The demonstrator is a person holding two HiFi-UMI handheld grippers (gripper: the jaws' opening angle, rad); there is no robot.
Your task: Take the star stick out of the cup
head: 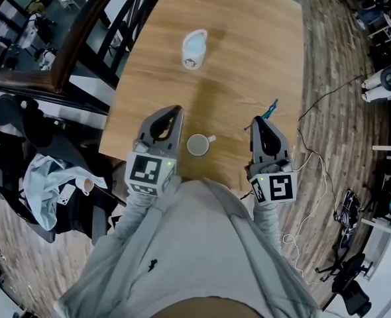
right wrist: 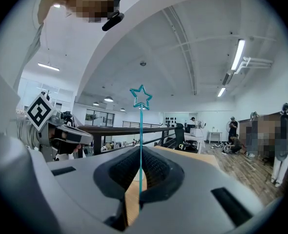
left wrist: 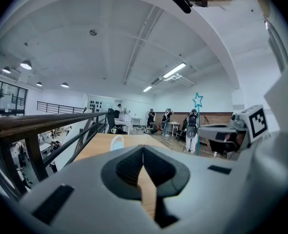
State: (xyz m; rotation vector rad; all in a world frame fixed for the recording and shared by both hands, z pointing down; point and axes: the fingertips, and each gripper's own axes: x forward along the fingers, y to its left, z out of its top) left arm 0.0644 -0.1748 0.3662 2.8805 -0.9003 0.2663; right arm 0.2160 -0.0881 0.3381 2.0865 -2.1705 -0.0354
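R gripper (right wrist: 139, 154) clenched on star stick (right wrist: 140, 118), held upright, well clear of cup (head: 197, 144) on table (head: 248, 58); removal prob. done. L gripper (left wrist: 143, 152) closed, empty, idle beside cup.
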